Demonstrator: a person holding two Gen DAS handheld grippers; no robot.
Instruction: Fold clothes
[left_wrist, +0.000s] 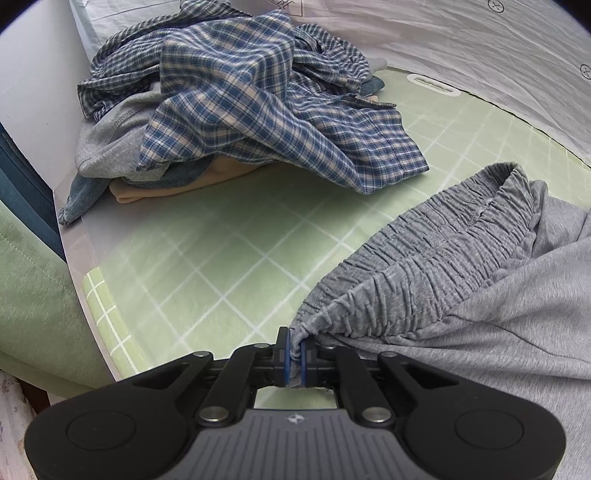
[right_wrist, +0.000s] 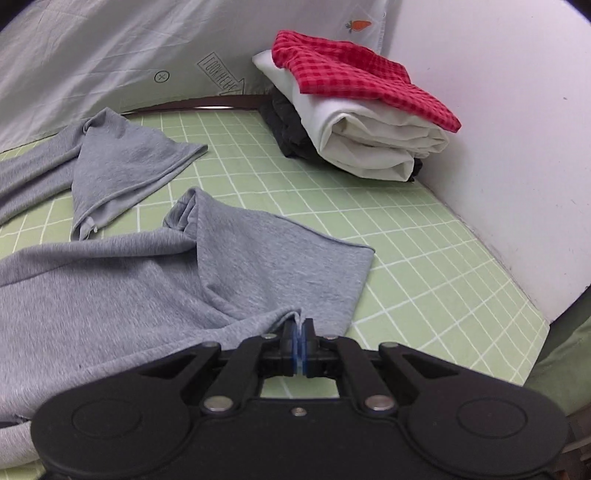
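Grey sweatpants (left_wrist: 461, 266) lie on the green grid mat (left_wrist: 207, 258), their gathered elastic waistband towards the left wrist camera. My left gripper (left_wrist: 294, 345) is shut on the corner of that waistband, the cloth pinched between the blue pads. In the right wrist view the same grey pants (right_wrist: 110, 288) spread to the left, with both leg ends (right_wrist: 295, 266) loosely crumpled on the mat (right_wrist: 424, 258). My right gripper (right_wrist: 299, 330) is shut on a fold of the near leg's edge.
A heap of unfolded clothes topped by a blue plaid shirt (left_wrist: 258, 96) lies at the mat's far left. A folded stack with a red checked cloth (right_wrist: 362, 77) over white fabric (right_wrist: 373, 140) stands by the white wall (right_wrist: 498, 129). A white sheet (right_wrist: 110, 55) hangs behind.
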